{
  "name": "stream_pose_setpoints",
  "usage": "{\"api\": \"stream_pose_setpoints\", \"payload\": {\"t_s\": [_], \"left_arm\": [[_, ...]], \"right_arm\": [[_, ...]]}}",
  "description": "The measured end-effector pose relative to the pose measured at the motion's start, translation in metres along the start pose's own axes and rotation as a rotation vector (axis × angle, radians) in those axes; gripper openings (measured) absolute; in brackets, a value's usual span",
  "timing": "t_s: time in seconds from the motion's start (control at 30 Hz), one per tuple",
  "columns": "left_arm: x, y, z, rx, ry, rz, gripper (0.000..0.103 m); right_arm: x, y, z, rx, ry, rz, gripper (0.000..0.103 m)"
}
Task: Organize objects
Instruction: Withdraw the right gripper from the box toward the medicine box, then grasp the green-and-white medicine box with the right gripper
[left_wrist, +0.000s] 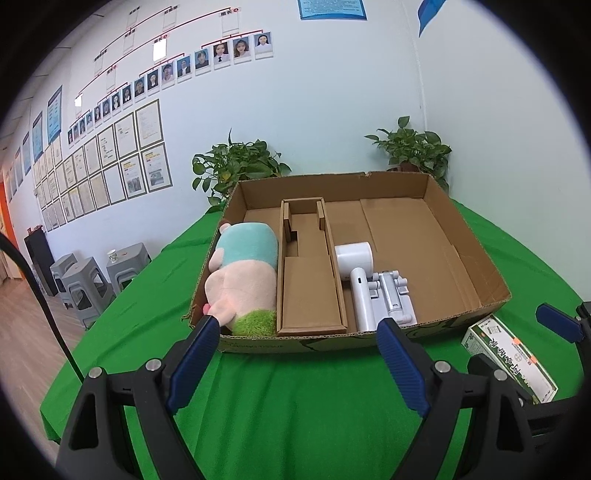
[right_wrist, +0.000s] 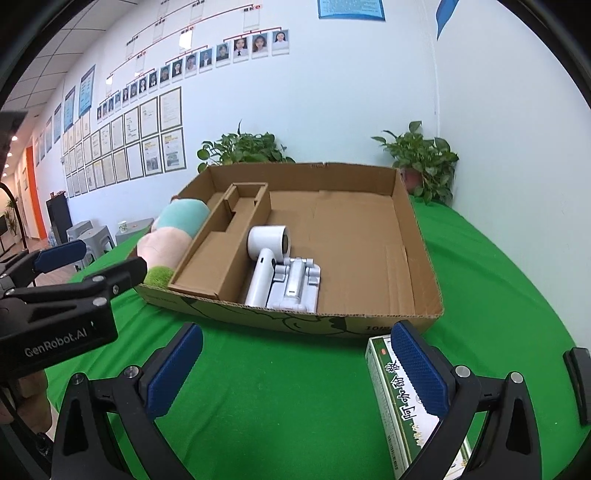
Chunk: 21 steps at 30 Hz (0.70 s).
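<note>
Both claws stood wide apart and empty: the left gripper (left_wrist: 295, 354) over bare green tablecloth (left_wrist: 295, 417), the right gripper (right_wrist: 295, 365) with one pad beside the green-and-white carton (right_wrist: 399, 402), which lay outside the cardboard tray (right_wrist: 421, 243). Inside, the plush toy (left_wrist: 243, 280), cardboard insert (left_wrist: 310, 288) and white handheld appliance (left_wrist: 369, 280) looked placed; the carton seemed left.
</note>
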<state>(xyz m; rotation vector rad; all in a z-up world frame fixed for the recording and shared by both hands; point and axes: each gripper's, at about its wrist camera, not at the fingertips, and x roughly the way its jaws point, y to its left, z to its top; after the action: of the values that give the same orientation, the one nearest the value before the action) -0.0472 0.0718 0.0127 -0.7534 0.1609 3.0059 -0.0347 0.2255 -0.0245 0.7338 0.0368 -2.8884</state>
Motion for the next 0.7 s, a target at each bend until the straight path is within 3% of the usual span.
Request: {"api": "stream_pose_setpoints", "payload": {"t_s": [0.33, 0.4, 0.43, 0.47, 0.5, 0.53, 0.57, 0.6, 0.7], "left_arm": [[0.002, 0.01, -0.001, -0.033, -0.014, -0.017, 0.085], [0.003, 0.011, -0.003, -0.044, -0.013, -0.029, 0.078], [0.004, 0.011, -0.004, -0.045, -0.007, -0.029, 0.064], [0.005, 0.009, -0.004, -0.039, 0.001, -0.024, 0.039], [0.008, 0.008, -0.005, -0.03, 0.013, -0.02, 0.031], [0.009, 0.006, -0.006, -0.026, 0.02, -0.023, 0.03], [0.009, 0.007, -0.008, -0.033, 0.018, -0.026, 0.03], [0.009, 0.007, -0.008, -0.039, 0.011, -0.031, 0.03], [0.005, 0.008, -0.009, -0.049, -0.018, -0.055, 0.033]], "right_arm": [[-0.012, -0.007, -0.002, 0.001, -0.022, 0.002, 0.103], [-0.015, -0.009, -0.005, -0.006, -0.019, 0.002, 0.103], [-0.016, -0.01, -0.006, -0.008, -0.022, 0.006, 0.102], [-0.019, -0.011, -0.007, -0.005, -0.034, 0.014, 0.101], [-0.021, -0.012, -0.008, 0.0, -0.041, 0.024, 0.085], [-0.022, -0.013, -0.008, 0.007, -0.038, 0.036, 0.071], [-0.02, -0.013, -0.008, 0.008, -0.027, 0.03, 0.044], [-0.019, -0.013, -0.009, 0.004, -0.017, 0.012, 0.027], [-0.016, -0.014, -0.013, 0.004, -0.027, 0.001, 0.024]]}}
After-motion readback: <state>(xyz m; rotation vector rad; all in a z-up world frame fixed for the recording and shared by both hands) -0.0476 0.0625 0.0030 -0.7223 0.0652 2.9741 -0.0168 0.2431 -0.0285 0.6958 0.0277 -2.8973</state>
